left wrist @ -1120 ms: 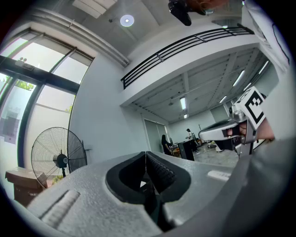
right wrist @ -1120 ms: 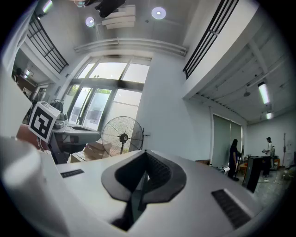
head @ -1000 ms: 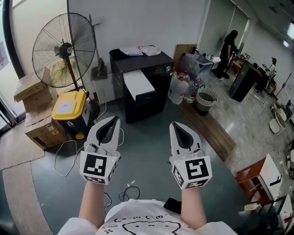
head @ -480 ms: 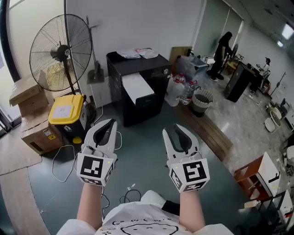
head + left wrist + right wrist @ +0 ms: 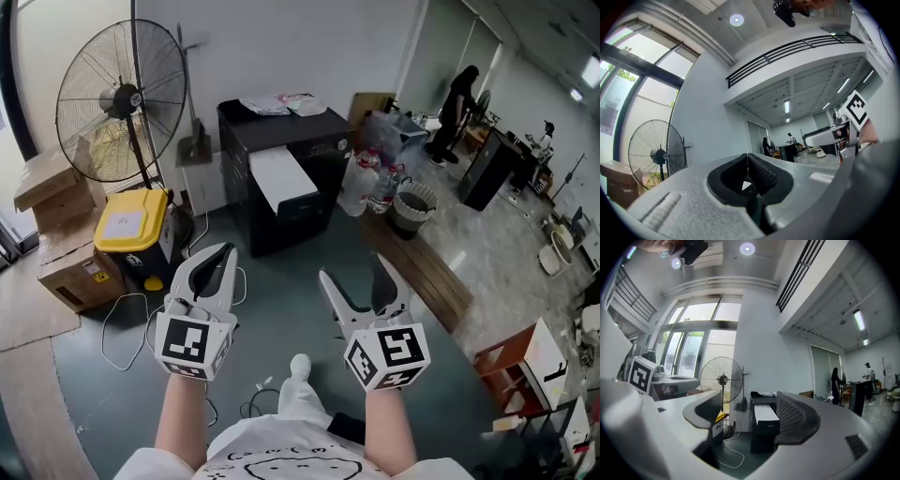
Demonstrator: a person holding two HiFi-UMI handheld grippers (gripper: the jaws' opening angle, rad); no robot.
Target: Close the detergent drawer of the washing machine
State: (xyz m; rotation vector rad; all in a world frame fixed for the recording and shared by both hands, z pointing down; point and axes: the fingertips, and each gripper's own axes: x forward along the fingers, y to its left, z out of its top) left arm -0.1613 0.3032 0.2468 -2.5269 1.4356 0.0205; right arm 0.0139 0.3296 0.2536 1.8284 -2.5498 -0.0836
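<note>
A black boxy machine [image 5: 286, 178] with a white panel on its front stands against the far wall; it also shows between the right jaws in the right gripper view [image 5: 764, 430]. I cannot make out a detergent drawer on it. Both grippers hang over the floor well short of it. My left gripper [image 5: 217, 255] is shut with nothing in it, its pads meeting in the left gripper view [image 5: 748, 157]. My right gripper [image 5: 354, 272] is open and has just been opening; nothing lies between its jaws [image 5: 747, 399].
A tall pedestal fan [image 5: 120, 98] stands at the left, with a yellow-lidded bin [image 5: 129, 225] and cardboard boxes [image 5: 70, 267] below it. Cables [image 5: 122, 328] trail on the floor. Water bottles [image 5: 375, 187], a waste basket [image 5: 412, 206] and a person [image 5: 459, 98] are to the right.
The right jaws went from shut to wide open. Both grippers drifted a little lower and nearer in the head view. A shoe tip now shows between the arms.
</note>
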